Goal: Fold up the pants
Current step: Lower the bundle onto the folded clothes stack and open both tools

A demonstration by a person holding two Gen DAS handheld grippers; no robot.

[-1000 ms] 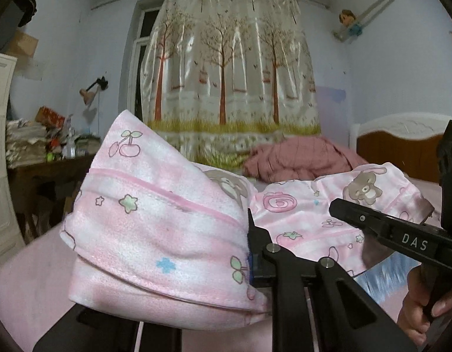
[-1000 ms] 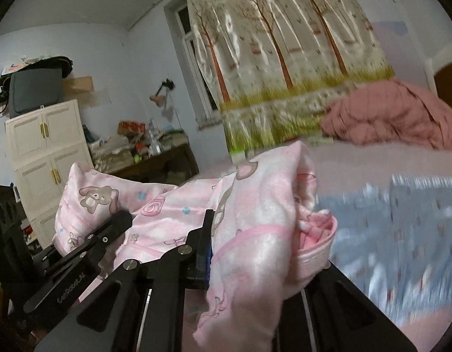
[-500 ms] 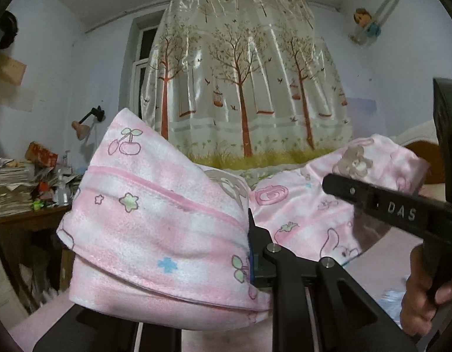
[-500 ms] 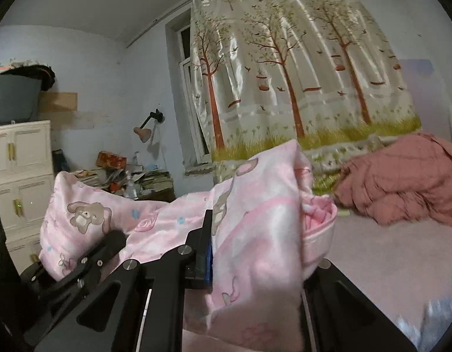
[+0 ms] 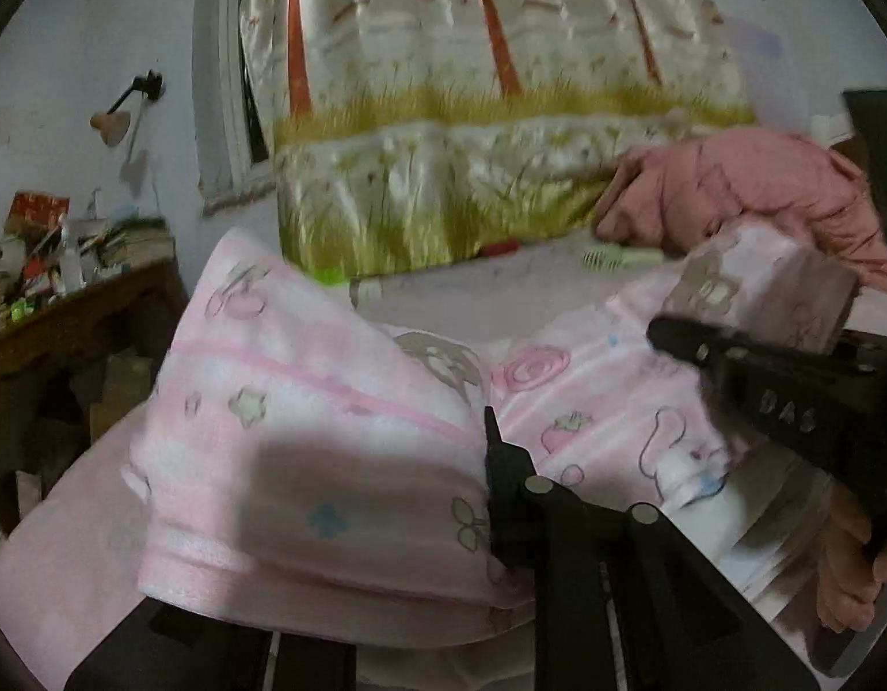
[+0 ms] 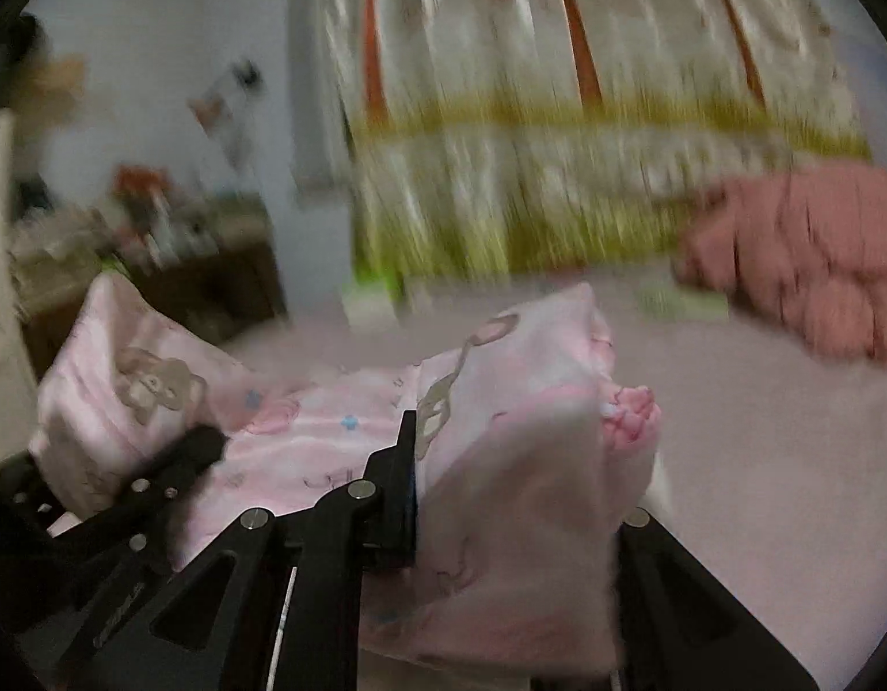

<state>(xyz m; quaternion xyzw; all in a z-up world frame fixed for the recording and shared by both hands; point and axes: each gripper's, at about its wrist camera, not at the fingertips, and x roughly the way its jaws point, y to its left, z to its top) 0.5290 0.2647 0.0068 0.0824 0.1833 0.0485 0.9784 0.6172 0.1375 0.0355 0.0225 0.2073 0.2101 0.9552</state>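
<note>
Bed (image 5: 455, 293): pink sheet spreads under everything; its near edge is cut off by the claws in both views.
Curtain (image 5: 489, 115): tree and grass print behind the bed; sharp enough in the left wrist view, smeared by blur in the right wrist view.
Pants (image 5: 328, 432): pink, printed with bears and cherries, bunched and held above the bed between the two claws; the stretch between them sags, and how the legs lie cannot be made out.
Blanket (image 6: 806, 265): crumpled reddish heap at the far right of the bed, partly cut off by the picture edge.
Counter (image 5: 69, 311): cluttered dark wood at the left; its items are too small to tell.
Left claw (image 5: 489, 460): clamped on one bunch of the pants; the cloth hides its left finger.
Right claw (image 6: 501, 489): clamped on the other bunch, which drapes over its right finger.
Hand (image 5: 846, 564): seen only from the left wrist, gripping the right claw's handle.
</note>
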